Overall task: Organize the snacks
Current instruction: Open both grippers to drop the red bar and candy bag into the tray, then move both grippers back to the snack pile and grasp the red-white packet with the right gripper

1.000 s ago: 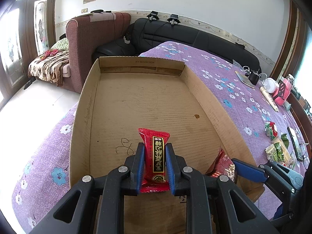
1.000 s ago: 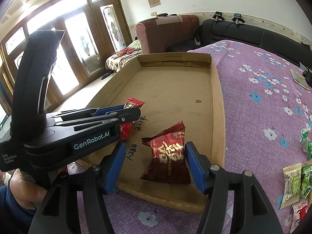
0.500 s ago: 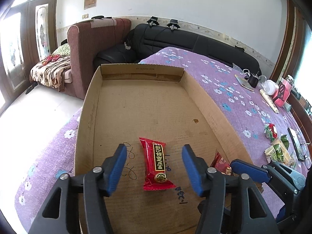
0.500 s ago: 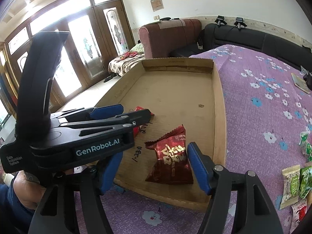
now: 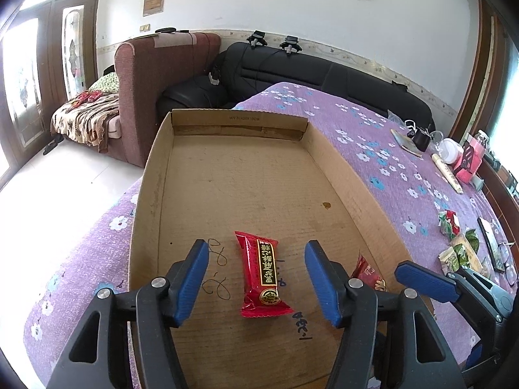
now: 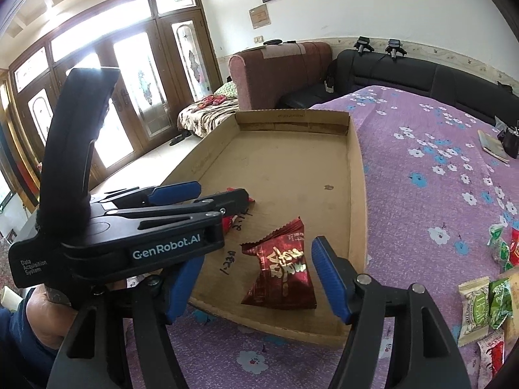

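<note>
Both grippers sit wide with nothing pinched: the left gripper jaws are opening around the red snack bar, which lies flat at the cardboard tray's near end. The right gripper straddles a dark red packet, probably just dropped off too. More snacks wait on the purple cloth.

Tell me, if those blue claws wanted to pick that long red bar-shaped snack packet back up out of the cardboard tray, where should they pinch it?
Probably across its narrow middle, coming down from above. The long red bar-shaped snack packet lies flat on the floor of the cardboard tray, its long sides facing the left gripper, whose jaws are opening with the packet lying untouched between them. The crimped ends are thin and floppy.
</note>
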`<state>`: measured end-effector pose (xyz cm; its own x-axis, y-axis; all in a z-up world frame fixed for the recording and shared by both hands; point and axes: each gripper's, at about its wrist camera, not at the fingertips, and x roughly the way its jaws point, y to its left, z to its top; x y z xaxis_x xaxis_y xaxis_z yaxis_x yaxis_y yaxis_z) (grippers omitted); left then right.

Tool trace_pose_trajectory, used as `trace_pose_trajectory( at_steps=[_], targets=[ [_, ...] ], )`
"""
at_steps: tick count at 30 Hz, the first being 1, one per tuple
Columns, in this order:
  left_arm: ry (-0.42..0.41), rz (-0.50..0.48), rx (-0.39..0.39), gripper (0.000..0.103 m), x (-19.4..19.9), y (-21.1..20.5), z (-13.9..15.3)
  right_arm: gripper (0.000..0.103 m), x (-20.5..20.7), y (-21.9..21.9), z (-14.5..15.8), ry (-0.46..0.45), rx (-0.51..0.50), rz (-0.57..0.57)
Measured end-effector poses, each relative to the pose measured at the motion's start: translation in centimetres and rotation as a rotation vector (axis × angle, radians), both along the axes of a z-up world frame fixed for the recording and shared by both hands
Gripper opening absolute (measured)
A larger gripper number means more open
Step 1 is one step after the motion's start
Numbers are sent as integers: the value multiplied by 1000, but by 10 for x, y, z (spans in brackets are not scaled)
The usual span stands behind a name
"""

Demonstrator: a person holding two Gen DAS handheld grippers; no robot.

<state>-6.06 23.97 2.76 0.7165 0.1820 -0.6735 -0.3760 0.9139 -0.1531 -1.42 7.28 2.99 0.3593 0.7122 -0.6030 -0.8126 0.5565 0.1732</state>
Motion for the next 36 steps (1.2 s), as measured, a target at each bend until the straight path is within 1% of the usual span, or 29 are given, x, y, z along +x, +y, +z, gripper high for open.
trace_pose_trajectory(
  at_steps=[2, 7, 13, 17, 23, 28, 30, 32, 33, 36],
  targets=[
    [-6, 5, -3, 69, -1, 1, 1, 70, -1, 0, 1, -14, -7, -18],
    [-29, 10, -7, 69, -3, 1, 3, 71, -4, 0, 5, -65, -31, -62],
    [-84, 17, -56, 69, -13, 10, 7, 71, -1, -9, 10, -90, -6, -119],
    [-88, 20, -73, 69, -12, 11, 6, 71, 2, -18, 13, -90, 17, -149],
    [-67, 6, -52, 69, -8, 5, 5, 71, 10, -32, 18, -42, 45, -181],
    [-61, 3, -48, 69, -5, 3, 4, 71, 6, -44, 28, -25, 43, -170],
    [-51, -11, -50, 69, -4, 2, 3, 72, 7, -51, 31, 3, 41, -167],
    [-39, -5, -45, 69, -2, 1, 2, 78, 11, -59, 29, 42, 53, -172],
    [-33, -4, -44, 69, -2, 1, 2, 78, 13, -61, 28, 60, 61, -170],
    [-40, 3, -45, 69, -3, 2, 2, 78, 27, -69, 15, 153, 83, -174]
  ],
)
